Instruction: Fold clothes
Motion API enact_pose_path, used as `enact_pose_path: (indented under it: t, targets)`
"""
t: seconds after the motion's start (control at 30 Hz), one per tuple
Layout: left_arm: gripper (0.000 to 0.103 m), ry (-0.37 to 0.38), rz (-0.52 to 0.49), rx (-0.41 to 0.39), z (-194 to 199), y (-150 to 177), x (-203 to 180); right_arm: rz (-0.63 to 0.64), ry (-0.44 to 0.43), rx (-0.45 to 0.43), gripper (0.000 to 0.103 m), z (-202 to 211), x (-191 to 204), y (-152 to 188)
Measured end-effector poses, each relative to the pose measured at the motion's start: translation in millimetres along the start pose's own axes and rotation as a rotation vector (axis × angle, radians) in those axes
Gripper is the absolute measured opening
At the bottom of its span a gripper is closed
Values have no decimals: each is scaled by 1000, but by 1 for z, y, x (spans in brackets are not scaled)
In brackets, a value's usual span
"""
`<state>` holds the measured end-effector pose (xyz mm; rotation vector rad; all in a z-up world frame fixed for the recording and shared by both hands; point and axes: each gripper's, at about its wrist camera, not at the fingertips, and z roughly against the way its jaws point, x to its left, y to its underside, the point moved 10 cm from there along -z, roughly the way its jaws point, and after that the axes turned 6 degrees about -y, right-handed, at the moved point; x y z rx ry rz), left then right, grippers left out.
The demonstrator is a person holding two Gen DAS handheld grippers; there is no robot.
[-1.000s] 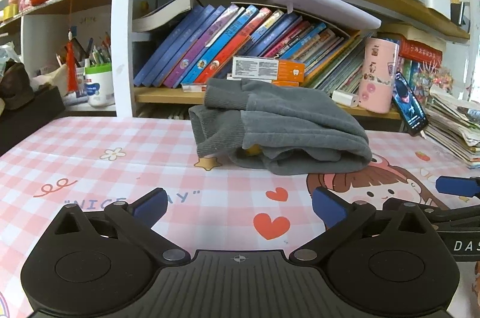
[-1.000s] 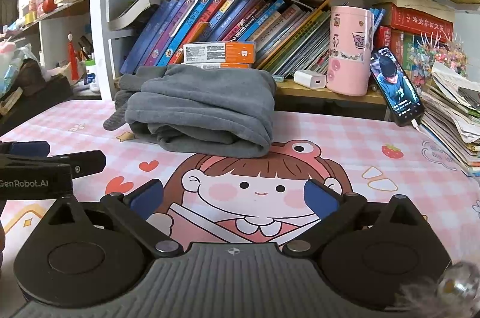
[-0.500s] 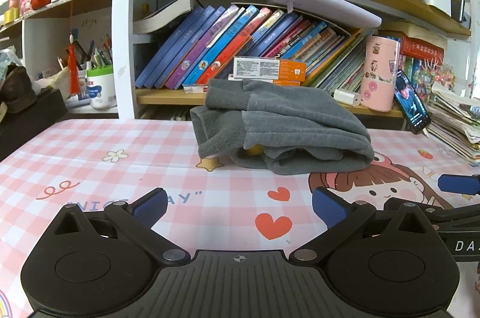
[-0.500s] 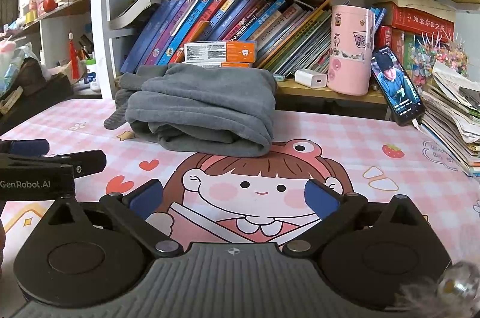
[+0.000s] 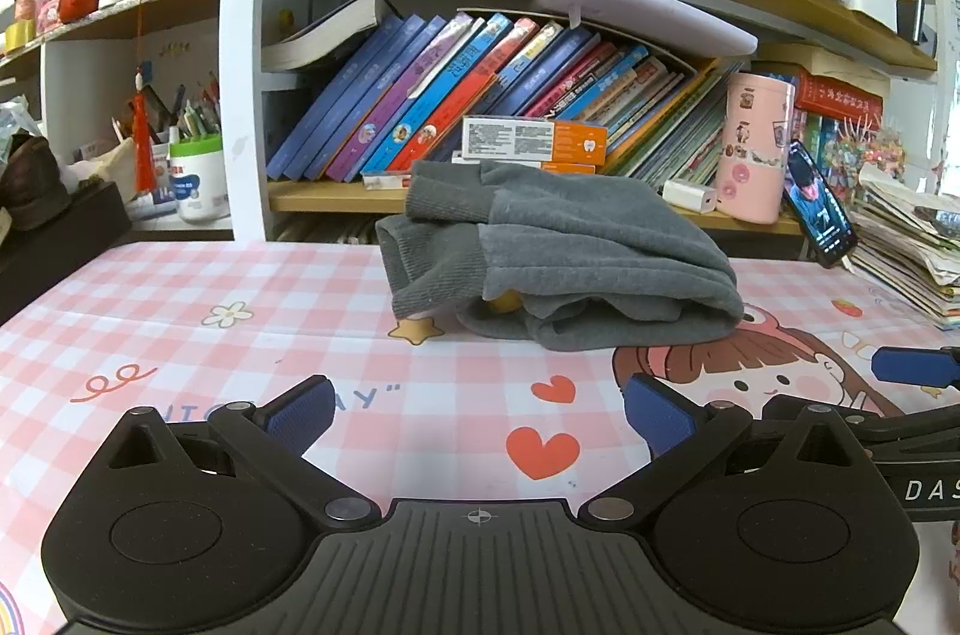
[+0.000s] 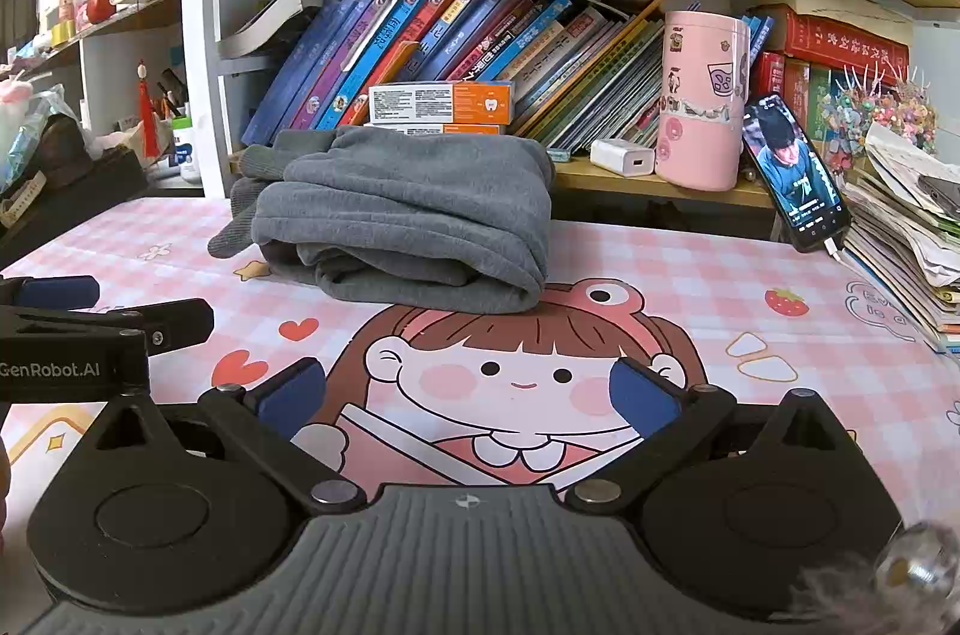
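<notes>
**Folded grey garment at rest, both grippers back and released**

Little changed from a second ago: garment and counter unmoved, view from the left wrist drifted only slightly. Left gripper (image 5: 477, 410) held low over the counter, blue fingers (image 5: 300, 410) spread wide, grasping nothing. Right gripper (image 6: 468, 395) likewise released, fingers (image 6: 642, 395) apart over the cartoon girl's face, empty. Each gripper visible at the edge of the other's view.

Grey garment (image 5: 558, 263) lying folded into a thick bundle at the far side of the counter, well apart from both grippers, ribbed cuffs (image 5: 432, 263) hanging off its left end, rounded fold to the right. Something yellow tucked beneath, possibly a print, too small to tell.

Counter (image 5: 180, 323) covered in pink check cloth with hearts and a star. Behind, a bookshelf (image 6: 456, 35) of leaning books, a pink tumbler (image 6: 702, 95), a propped phone (image 6: 795, 179), stacked papers (image 6: 906, 239) at right.
</notes>
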<state>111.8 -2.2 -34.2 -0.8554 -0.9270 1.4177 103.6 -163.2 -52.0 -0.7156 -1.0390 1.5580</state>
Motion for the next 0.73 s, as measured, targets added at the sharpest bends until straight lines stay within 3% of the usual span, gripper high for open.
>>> enact_pose_path:
  t: [0.73]
  targets:
    - [103,-16,7,1,-1,0,3,0,-2,6,102,-1,0,1]
